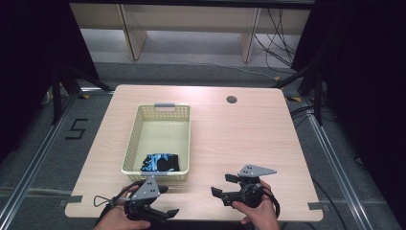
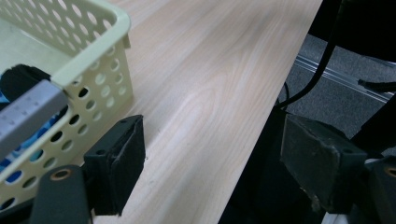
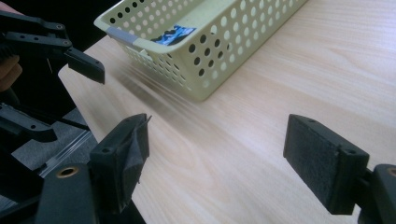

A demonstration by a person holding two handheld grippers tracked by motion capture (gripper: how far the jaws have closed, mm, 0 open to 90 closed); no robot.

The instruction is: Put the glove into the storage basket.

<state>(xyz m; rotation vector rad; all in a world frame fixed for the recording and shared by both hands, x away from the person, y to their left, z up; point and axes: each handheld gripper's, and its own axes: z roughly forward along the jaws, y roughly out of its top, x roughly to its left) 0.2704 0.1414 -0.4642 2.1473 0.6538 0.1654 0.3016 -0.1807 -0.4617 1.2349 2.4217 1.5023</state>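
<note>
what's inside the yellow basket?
One black-and-blue cloth item lies at the near end of the basket, nearest the two grippers. The rest of the basket floor is bare. Anything under the cloth is covered, so unknown.

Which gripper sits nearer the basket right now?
The left gripper: it sits just below the basket's near rim, close to the dark cloth inside. The right gripper is farther off, over bare table.

One table (image 1: 249, 143) — the landmark for everything else. On it stands one pale yellow perforated basket (image 1: 139, 139), left of the table's middle, and inside that basket, at its near end, lies one blue-and-black cloth item (image 1: 160, 163). One round cable hole (image 1: 231, 99) sits near the table's far edge. Two grippers — the left gripper (image 1: 165, 201) and the right gripper (image 1: 222, 185) — hang at the table's near edge.
</note>
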